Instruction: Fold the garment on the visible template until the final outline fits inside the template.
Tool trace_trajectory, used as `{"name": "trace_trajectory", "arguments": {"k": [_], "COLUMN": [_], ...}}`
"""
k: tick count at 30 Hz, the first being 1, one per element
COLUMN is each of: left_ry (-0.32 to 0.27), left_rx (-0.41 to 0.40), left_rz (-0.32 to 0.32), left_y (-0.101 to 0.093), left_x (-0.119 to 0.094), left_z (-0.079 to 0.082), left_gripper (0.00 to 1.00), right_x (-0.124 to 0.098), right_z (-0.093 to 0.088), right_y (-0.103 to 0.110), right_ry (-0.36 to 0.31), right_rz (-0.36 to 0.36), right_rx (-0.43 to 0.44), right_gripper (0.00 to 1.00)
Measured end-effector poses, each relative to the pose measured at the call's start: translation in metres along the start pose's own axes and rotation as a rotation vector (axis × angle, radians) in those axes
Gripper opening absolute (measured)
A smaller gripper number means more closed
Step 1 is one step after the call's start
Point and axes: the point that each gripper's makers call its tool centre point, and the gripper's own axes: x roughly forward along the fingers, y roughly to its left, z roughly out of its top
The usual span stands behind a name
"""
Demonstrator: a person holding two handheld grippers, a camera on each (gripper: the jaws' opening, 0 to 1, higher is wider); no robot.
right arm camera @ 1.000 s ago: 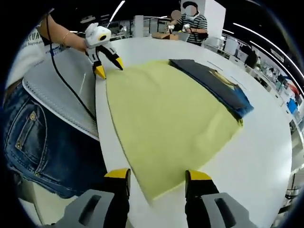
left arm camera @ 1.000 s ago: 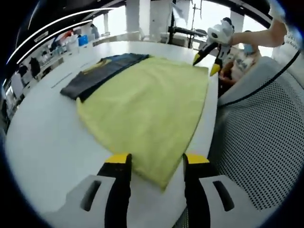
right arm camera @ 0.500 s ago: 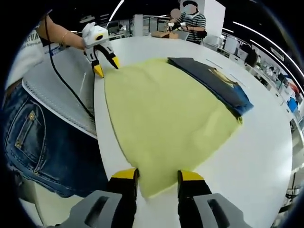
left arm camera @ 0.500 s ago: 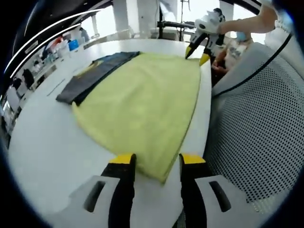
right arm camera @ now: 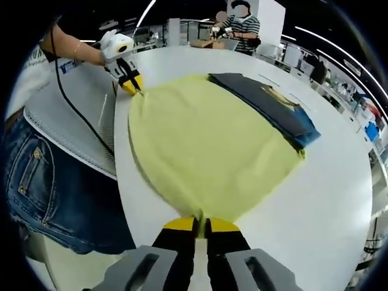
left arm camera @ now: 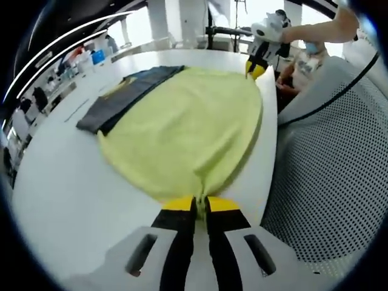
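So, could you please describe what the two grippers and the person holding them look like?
Each gripper has black jaws with yellow tips on a light grey body. A black cable trails from the left one. The person wears blue jeans and a bracelet.

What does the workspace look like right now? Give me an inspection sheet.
Surface: white table, bare around the cloth.
Job's things: yellow garment spread flat, two near corners pinched; its far end overlaps a dark folded garment.
Clutter: nothing seen on the table.
Grippers: left tongs shut on one corner; right tongs shut on the other.
Cables: black cable across the person's grey top.
Surroundings: person in jeans at the table edge; people beyond.
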Motion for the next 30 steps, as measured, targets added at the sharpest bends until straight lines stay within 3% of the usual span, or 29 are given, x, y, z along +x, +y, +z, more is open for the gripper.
{"name": "trace_trajectory", "arguments": {"k": [11,19,30], "left_ry": [-0.034,-0.027,-0.012], "left_rx": [-0.065,-0.071,-0.093], "left_rz": [-0.007,-0.042,-0.075], "left_y": [0.0,-0.014,-0.029], "left_x": [-0.021,-0.036,-0.038], "left_z": [0.009,0.005,-0.003], "left_gripper": [0.01,0.0,0.0], "right_x": [-0.02,-0.028,-0.033], "right_z": [0.013,0.015,0.012], "right_y": [0.0,0.018,0.031], "right_ry": [-0.054,-0.061,-0.053], "right_rz": [-0.011,0.018,0.049], "right_rx": [0.026,0.034,0.038], "right_gripper": [0.0,0.0,0.0]}}
